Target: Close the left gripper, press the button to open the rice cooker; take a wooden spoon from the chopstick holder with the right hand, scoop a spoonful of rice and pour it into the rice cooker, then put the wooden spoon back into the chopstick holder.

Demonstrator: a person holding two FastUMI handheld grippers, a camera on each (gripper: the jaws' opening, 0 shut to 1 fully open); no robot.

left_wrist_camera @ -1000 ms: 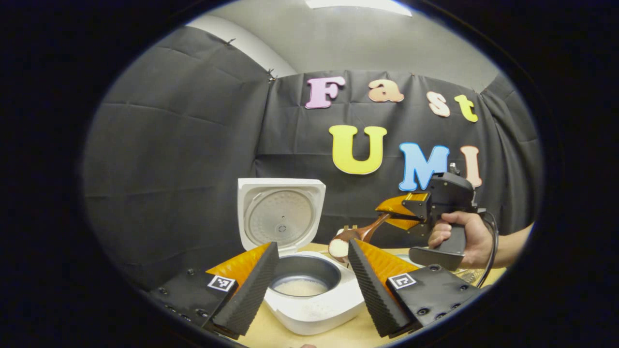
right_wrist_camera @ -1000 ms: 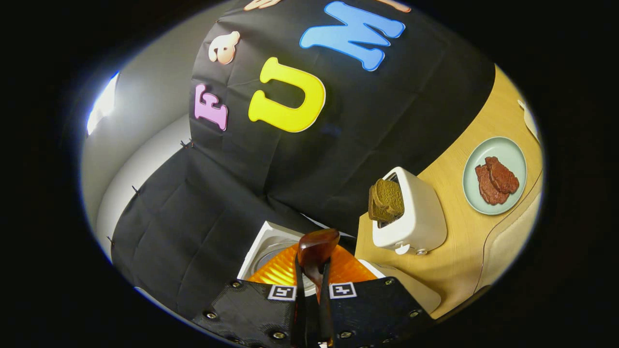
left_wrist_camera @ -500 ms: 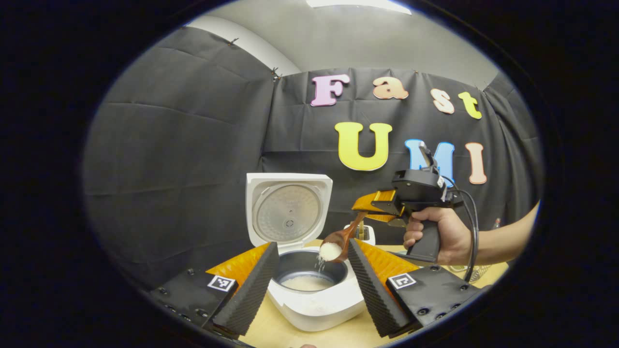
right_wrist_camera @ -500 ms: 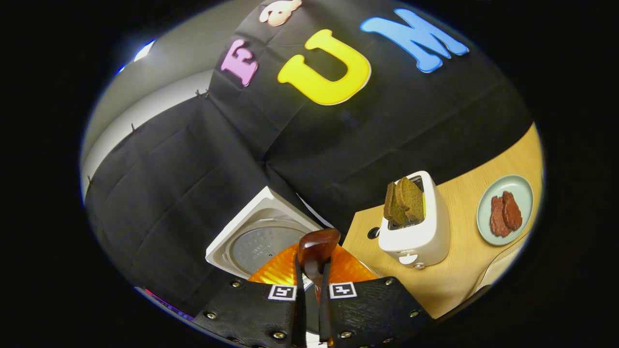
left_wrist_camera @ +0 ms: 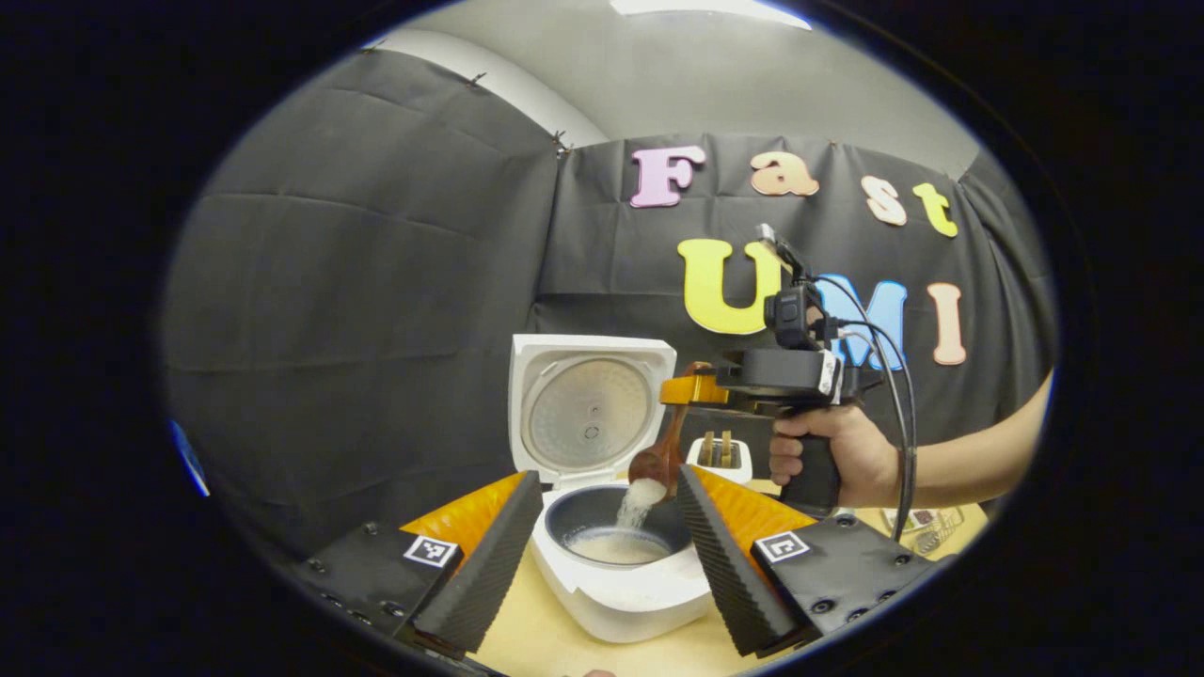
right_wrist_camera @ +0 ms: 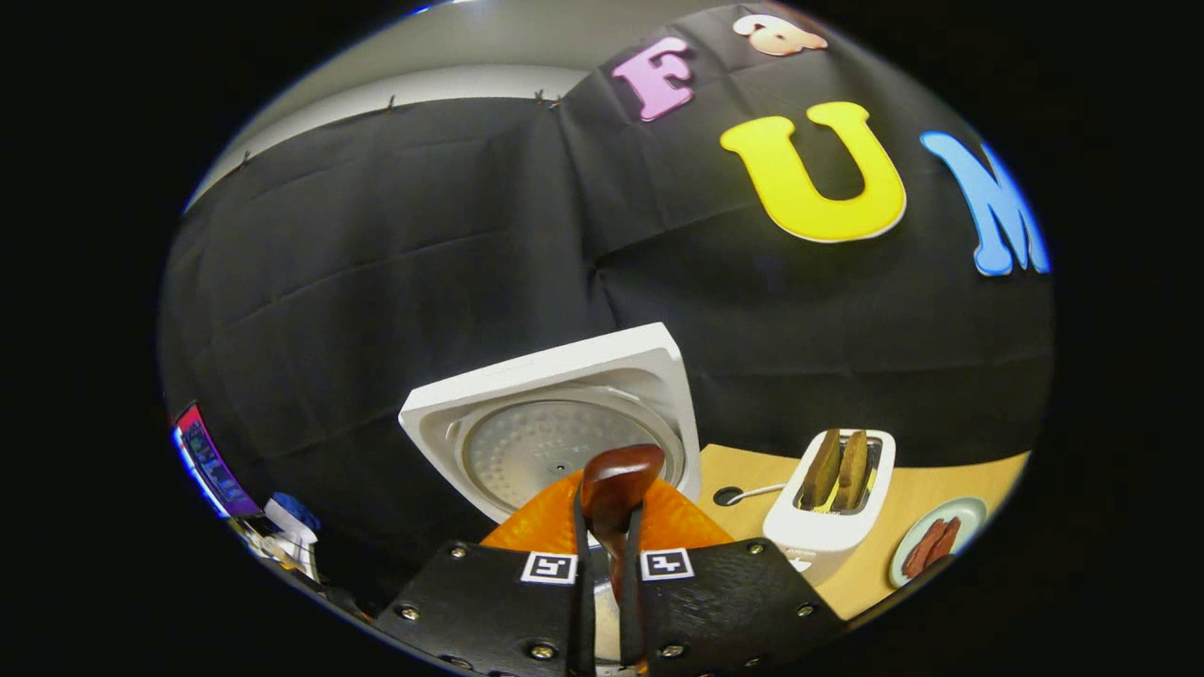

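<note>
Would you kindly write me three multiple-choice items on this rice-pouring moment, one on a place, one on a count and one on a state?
1. Where is the wooden spoon's bowl?
A. Over the rice cooker's pot
B. In the chopstick holder
C. Flat on the table

2. How many slices stand in the toaster?
A. None
B. Two
C. Four

3. How is the cooker's lid?
A. Shut
B. Taken off and laid aside
C. Raised upright behind the pot

Answers:
1 A, since in the left gripper view rice streams from the tipped spoon, held by the right gripper, into the pot.
2 B, since the right gripper view shows a pair of brown slices in the slots.
3 C, since both views show the lid's round inner plate facing forward above the pot.
</note>
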